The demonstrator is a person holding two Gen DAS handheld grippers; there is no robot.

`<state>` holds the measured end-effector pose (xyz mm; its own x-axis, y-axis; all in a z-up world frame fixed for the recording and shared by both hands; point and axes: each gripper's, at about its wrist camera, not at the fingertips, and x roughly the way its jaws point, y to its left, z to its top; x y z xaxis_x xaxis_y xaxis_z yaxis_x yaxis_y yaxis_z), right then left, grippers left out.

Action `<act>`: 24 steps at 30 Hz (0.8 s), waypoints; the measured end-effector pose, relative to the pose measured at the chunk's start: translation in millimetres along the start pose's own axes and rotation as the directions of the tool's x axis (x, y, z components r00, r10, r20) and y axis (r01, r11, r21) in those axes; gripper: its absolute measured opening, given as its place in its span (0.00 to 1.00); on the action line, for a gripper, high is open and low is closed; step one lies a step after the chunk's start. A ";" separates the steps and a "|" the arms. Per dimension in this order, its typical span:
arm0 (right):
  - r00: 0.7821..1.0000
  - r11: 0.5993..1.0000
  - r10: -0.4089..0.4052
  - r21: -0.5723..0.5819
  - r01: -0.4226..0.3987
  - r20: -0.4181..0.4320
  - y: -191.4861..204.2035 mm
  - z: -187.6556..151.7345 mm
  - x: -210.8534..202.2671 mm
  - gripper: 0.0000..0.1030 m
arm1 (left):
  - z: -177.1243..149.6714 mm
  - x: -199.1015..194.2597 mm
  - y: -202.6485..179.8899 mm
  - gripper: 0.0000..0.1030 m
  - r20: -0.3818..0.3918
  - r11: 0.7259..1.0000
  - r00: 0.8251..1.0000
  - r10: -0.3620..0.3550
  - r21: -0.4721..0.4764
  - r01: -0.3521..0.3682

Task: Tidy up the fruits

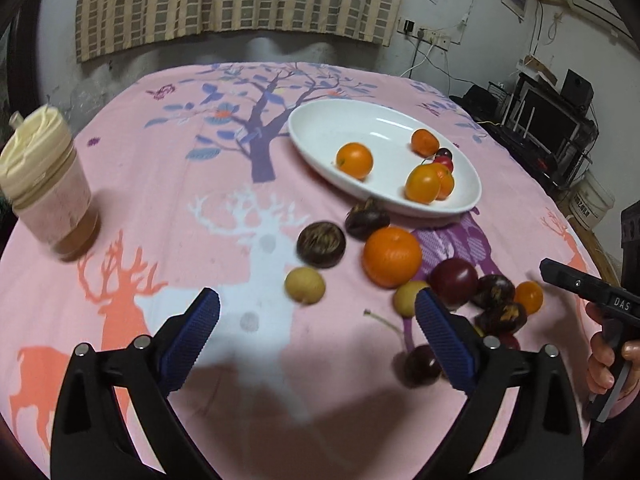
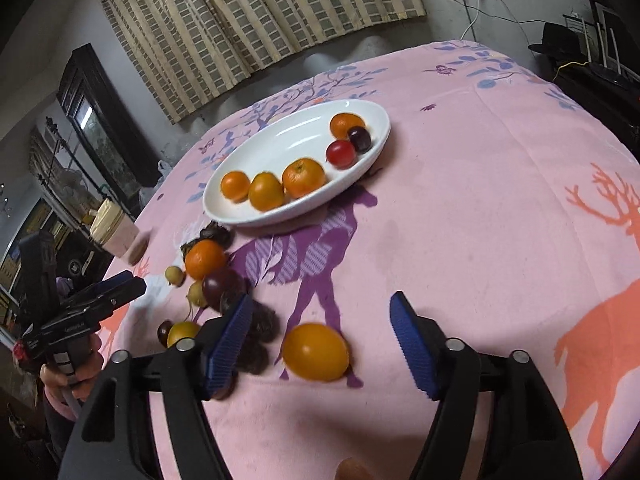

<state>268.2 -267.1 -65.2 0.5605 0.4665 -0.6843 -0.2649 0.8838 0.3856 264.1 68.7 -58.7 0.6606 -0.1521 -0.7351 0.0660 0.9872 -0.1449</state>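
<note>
The yellow-orange kumquat (image 2: 316, 351) lies on the pink tablecloth (image 2: 480, 200) between your right gripper's (image 2: 322, 338) wide-open, empty fingers. Centre it, lower until the pads flank its middle, then squeeze gently so it can't roll. The white oval dish (image 2: 248, 216) waits beyond. Your left gripper (image 1: 318, 320) hovers spread and empty near the small yellow fruit (image 1: 305, 285).

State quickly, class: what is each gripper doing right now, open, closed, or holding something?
Left gripper: open, holding nothing, above the loose fruit on the tablecloth.
Right gripper: open, holding nothing, with a small orange fruit lying between its fingers.
</note>
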 end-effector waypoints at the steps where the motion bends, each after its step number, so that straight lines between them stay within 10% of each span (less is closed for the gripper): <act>1: 1.000 1.000 -0.005 -0.009 0.005 -0.013 1.6 -3.1 1.7 0.60 | -3.9 -0.5 1.9 0.94 -0.005 1.000 1.000 0.000 -0.005 0.000; 19: 0.995 0.999 -0.010 -0.035 0.007 -0.098 2.9 -14.8 16.2 0.36 | -20.2 -8.6 -21.5 0.93 -0.032 0.986 0.997 -0.073 0.149 0.077; 24: 0.999 1.000 0.001 0.008 0.000 -0.050 -4.6 -13.7 6.6 0.37 | -34.1 -7.8 -47.4 0.66 -0.094 0.942 0.984 -0.150 0.288 0.171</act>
<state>262.5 -267.6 -80.0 0.5205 0.4682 -0.7140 -0.2586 0.8834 0.3908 230.3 21.4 -68.7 0.5702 -0.3025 -0.7638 0.3907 0.9177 -0.0717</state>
